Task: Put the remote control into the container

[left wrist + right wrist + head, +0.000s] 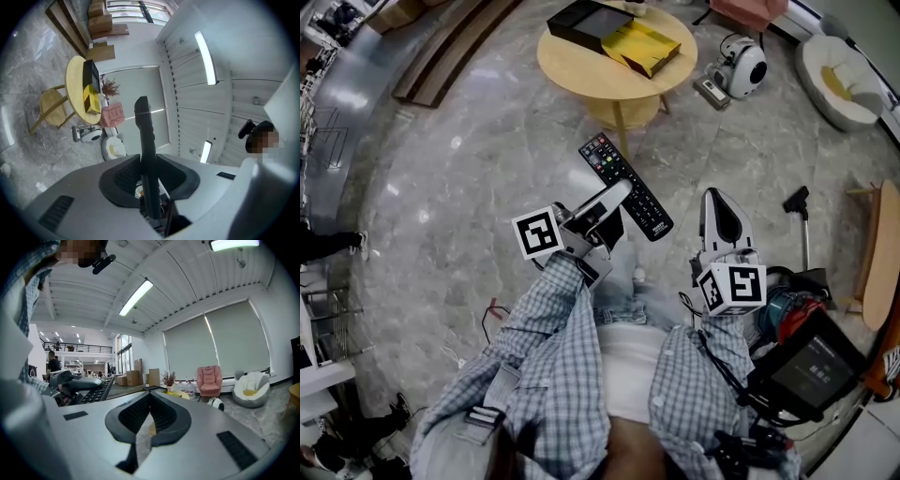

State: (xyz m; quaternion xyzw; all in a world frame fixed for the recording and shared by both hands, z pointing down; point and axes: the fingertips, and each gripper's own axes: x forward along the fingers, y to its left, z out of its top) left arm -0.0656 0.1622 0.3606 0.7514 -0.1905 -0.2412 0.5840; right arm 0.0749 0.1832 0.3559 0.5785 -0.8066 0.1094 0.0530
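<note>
A long black remote control with coloured buttons is held in the air over the marble floor, with my left gripper shut on its middle. Between the left jaws the remote shows edge-on, sticking out past the pads. Further ahead stands a round wooden table with a black open container and a yellow box on it. My right gripper hovers to the right of the remote, shut with nothing in it; its jaws meet along a closed seam.
A white round machine and a white beanbag seat lie right of the table. A black-headed tool and a wooden stool are at the right. Wooden planks lie at the upper left. A pink armchair stands by the window.
</note>
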